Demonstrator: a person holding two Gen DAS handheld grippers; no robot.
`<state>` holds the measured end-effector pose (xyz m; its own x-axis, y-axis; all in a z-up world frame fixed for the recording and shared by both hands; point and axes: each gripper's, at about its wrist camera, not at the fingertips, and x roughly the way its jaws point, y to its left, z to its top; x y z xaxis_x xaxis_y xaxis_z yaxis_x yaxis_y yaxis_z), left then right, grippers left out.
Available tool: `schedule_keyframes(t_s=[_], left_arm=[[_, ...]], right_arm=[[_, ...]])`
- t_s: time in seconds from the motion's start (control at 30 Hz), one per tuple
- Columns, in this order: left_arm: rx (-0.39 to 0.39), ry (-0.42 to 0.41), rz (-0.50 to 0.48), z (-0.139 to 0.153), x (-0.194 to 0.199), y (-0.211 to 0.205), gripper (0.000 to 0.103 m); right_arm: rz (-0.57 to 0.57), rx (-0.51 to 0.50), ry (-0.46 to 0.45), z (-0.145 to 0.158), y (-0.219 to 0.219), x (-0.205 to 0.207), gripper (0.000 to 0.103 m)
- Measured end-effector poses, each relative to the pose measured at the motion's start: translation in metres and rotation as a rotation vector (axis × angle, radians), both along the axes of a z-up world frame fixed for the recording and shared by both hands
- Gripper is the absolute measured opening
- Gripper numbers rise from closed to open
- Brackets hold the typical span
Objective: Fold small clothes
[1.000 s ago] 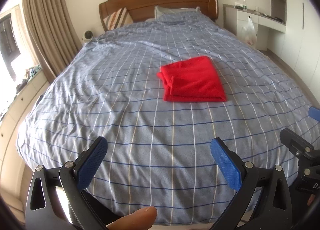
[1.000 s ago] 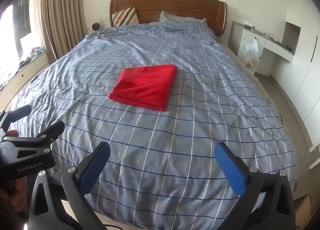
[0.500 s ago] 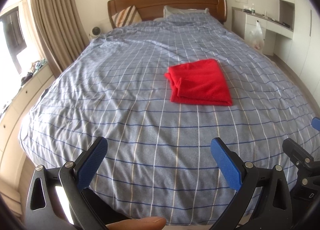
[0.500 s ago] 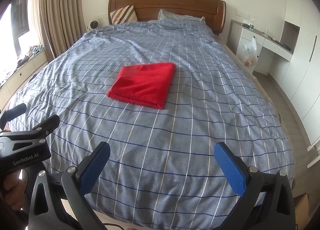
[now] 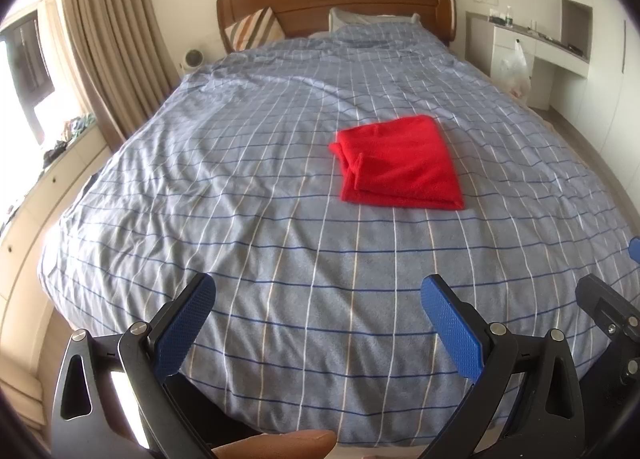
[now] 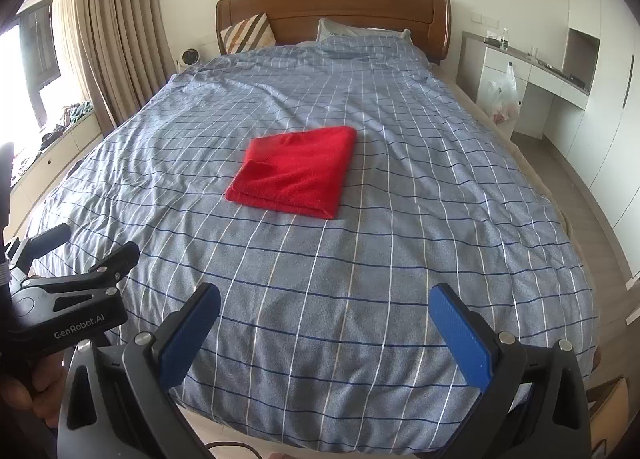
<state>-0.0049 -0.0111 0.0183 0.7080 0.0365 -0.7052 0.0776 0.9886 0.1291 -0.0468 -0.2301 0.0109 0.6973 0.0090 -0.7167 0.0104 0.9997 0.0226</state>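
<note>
Two grippers, left gripper [image 5: 316,319] and right gripper [image 6: 326,323], spread, empty; cloth [image 6: 294,171] lies at 12 o'clock, well apart, equally distant.

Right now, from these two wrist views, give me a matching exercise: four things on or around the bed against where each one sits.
Things:
1. red folded cloth
2. striped cushion
3. white plastic bag
4. curtain

Places:
A. hanging beside the window
B. lying flat mid-bed on the checked duvet
C. on the floor below the white desk
D. leaning against the wooden headboard

Pairs: 1-B, 2-D, 3-C, 4-A
</note>
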Motion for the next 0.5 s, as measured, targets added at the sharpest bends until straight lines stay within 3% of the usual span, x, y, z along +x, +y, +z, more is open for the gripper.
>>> schedule_keyframes(t_s=[0.5], left_arm=[[0.002, -0.007, -0.024, 0.003, -0.003, -0.009, 0.103]], right_arm=[[-0.033, 0.002, 0.015, -0.003, -0.01, -0.001, 0.102]])
